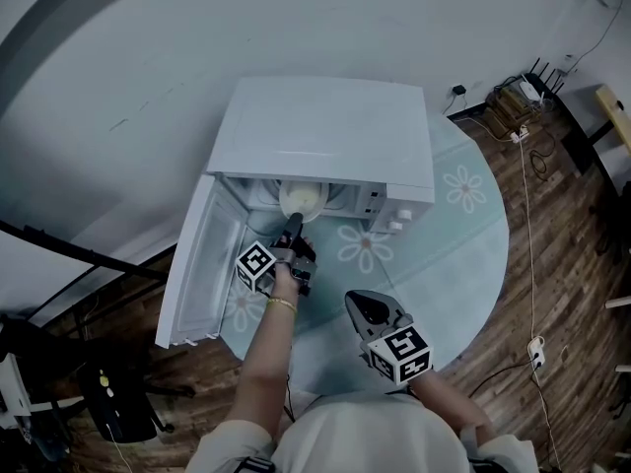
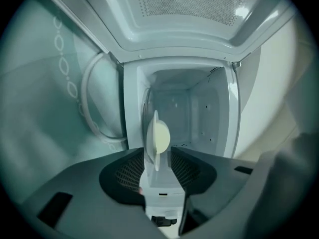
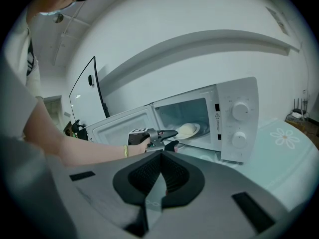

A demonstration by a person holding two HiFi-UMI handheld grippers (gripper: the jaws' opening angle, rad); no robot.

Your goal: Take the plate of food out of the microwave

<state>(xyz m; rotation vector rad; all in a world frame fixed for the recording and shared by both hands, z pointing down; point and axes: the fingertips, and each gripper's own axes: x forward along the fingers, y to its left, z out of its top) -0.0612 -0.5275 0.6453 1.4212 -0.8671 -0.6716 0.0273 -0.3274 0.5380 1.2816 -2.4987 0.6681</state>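
The microwave door (image 1: 197, 274) hangs wide open at 9 o'clock of the microwave (image 1: 325, 136), so there is room to reach in. The left gripper (image 1: 293, 227) pokes into the opening. It is turned on its side so one jaw can go over the plate (image 1: 301, 200) and one under. Its jaws are spread, and the plate's rim is between them but not squeezed yet. The plate, with pale food (image 2: 162, 136) on it, sits inside near the front. The right gripper (image 1: 360, 304), at 4 o'clock of the left one, hangs back with its jaws pressed together on nothing. A warning sticker (image 3: 217, 116) by the knobs (image 3: 239, 111) is too small to read. No brand shows.
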